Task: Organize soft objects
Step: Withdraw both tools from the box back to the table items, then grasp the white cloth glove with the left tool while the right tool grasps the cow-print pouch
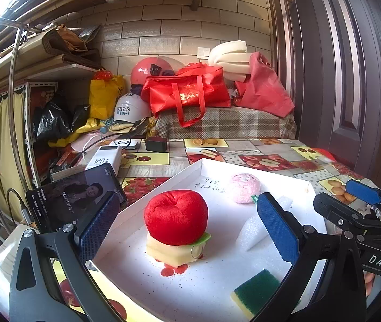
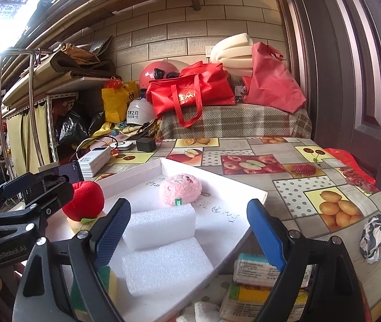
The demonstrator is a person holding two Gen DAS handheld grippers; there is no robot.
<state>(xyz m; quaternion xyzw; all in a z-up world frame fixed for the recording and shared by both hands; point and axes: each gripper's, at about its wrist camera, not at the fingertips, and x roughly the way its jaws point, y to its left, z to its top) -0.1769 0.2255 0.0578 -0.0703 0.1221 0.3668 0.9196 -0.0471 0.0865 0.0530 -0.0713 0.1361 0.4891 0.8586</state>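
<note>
We hold the left gripper (image 1: 187, 230) wide open and empty, the red plush apple (image 1: 175, 217) between and just beyond its blue pads, sitting on a yellow sponge (image 1: 173, 252) in the white tray (image 1: 147, 198). Our right gripper (image 2: 187, 233), equally spread with nothing in it, frames two white foam blocks (image 2: 161, 225), the pink plush (image 2: 181, 189) farther back. Readable: "DAS", "GenRobot.AI", "120" on the power bank (image 1: 104, 157).
</note>
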